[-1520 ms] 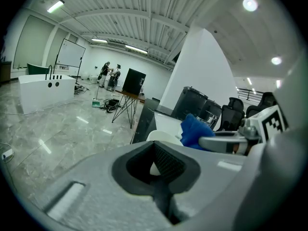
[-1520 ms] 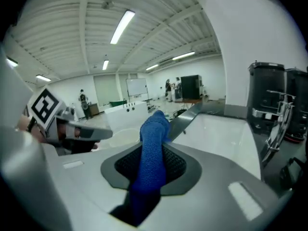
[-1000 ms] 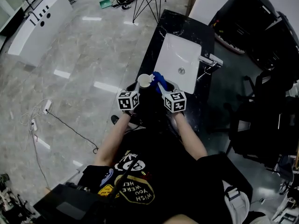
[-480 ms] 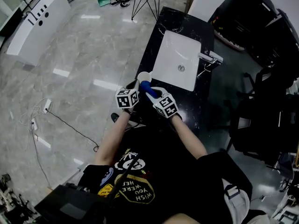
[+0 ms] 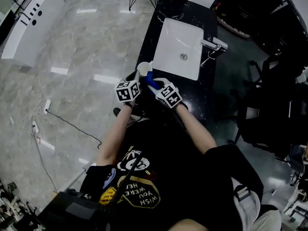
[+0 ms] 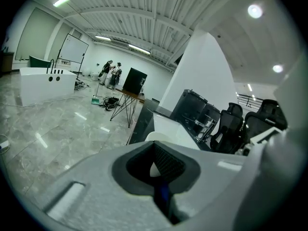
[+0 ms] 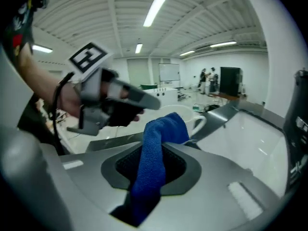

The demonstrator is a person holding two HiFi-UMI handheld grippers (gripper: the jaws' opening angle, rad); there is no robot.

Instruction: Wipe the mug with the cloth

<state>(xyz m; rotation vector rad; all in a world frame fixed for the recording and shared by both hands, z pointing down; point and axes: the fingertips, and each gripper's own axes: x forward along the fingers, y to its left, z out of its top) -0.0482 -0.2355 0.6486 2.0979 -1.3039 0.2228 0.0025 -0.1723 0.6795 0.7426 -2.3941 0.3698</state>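
A white mug (image 5: 144, 67) is at the front left of the black counter, and my left gripper (image 5: 139, 79) is shut on its rim. In the left gripper view a sliver of the mug wall (image 6: 153, 169) shows between the pads, with a strip of blue under it. My right gripper (image 5: 155, 86) is shut on a blue cloth (image 5: 150, 79). The cloth (image 7: 153, 153) stands up between the jaws of the right gripper (image 7: 151, 166), and its top end lies against the mug (image 7: 191, 123) beside the handle. Both grippers are close together, just in front of the mug.
A white basin (image 5: 169, 37) is set into the black counter (image 5: 159, 13) behind the mug, with a chrome faucet (image 5: 212, 44) on its right. Black office chairs (image 5: 269, 114) stand to the right. Pale marble floor lies to the left.
My right gripper has swung left and tilted, carrying the cloth from the right of the mug up against it. The left gripper has kept its hold on the mug.
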